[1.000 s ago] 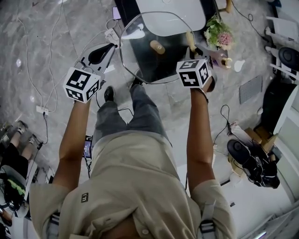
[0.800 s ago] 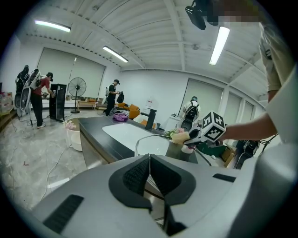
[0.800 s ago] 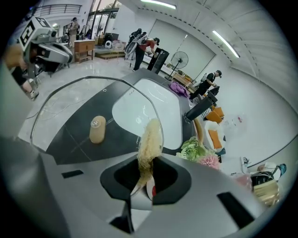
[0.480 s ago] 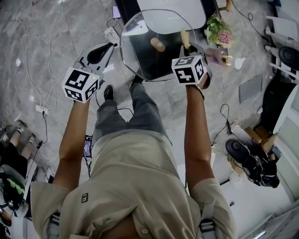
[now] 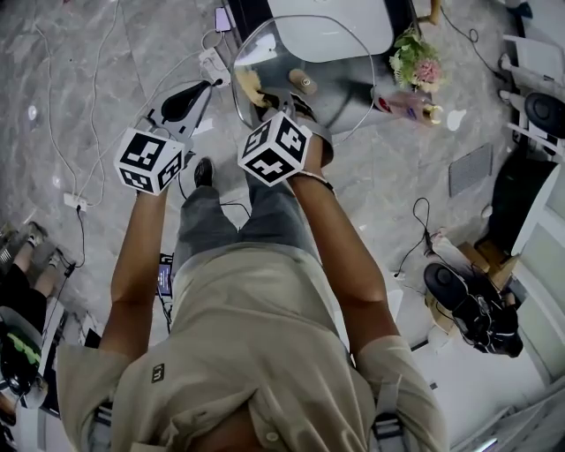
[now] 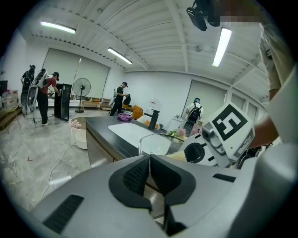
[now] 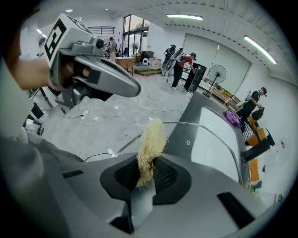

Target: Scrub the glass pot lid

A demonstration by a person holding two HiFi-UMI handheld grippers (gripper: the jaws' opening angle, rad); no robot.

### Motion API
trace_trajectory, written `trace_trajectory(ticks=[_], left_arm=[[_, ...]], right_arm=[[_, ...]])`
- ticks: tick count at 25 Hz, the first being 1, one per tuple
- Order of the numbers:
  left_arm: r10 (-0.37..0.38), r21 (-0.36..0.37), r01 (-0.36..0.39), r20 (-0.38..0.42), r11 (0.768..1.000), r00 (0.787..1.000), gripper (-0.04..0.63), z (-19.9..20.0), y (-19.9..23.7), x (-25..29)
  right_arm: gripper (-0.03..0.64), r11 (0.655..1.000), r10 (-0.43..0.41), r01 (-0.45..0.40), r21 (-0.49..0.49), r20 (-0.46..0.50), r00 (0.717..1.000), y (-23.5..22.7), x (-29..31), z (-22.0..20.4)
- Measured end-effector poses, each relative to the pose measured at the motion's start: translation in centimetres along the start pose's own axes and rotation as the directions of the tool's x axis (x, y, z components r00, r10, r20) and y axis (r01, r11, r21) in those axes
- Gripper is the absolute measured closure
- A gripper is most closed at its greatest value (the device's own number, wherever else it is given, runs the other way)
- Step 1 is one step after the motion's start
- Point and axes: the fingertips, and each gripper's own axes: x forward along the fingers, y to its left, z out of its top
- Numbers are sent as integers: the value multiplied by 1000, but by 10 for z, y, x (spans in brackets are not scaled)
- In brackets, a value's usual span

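The right tongs (image 7: 148,174) were clenched on a pale, stringy scrubber (image 7: 150,139), which stood up out of the jaws toward the lid. The left tongs (image 6: 150,160) had their jaws pressed together with only a thin line between them. By my reading they pinched the left rim of the glass lid (image 5: 340,88) and held it in the air, though the bite on the rim was too thin to see for sure. In the head view the lid hung just beyond both tongs, over the near edge of the dark counter (image 5: 245,9). Being round, it had no long axis; its knob (image 5: 305,83) sat in the middle. The scrubber's tip was at the lid's near-left part, close by the rim, and contact could not be told. The right tongs were thus the nearer to the glass, most of which lay far and to the right of them. That way looked open, with the knob to work around and the left tongs close on the left. The white sink (image 5: 375,26) and some flowers (image 5: 413,64) lay farther off.
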Motion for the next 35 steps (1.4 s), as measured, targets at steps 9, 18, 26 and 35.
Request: trace_trajectory(ticks=[9, 18, 26, 35], left_arm=[[-8, 0, 8, 2, 1000, 1000, 580, 0, -3, 3], [-26, 10, 26, -7, 1000, 1000, 579, 2, -9, 13], [-32, 12, 32, -15, 999, 999, 579, 2, -13, 21], [-35, 11, 35, -21, 999, 999, 580, -1, -15, 24]], right_arm=[[565, 998, 55, -55, -1, 2, 998, 16, -8, -1], [565, 998, 53, -53, 15, 0, 999, 10, -10, -11], [565, 998, 46, -45, 36, -16, 999, -3, -12, -31], [563, 967, -93, 131, 221, -176, 980, -99, -42, -125]])
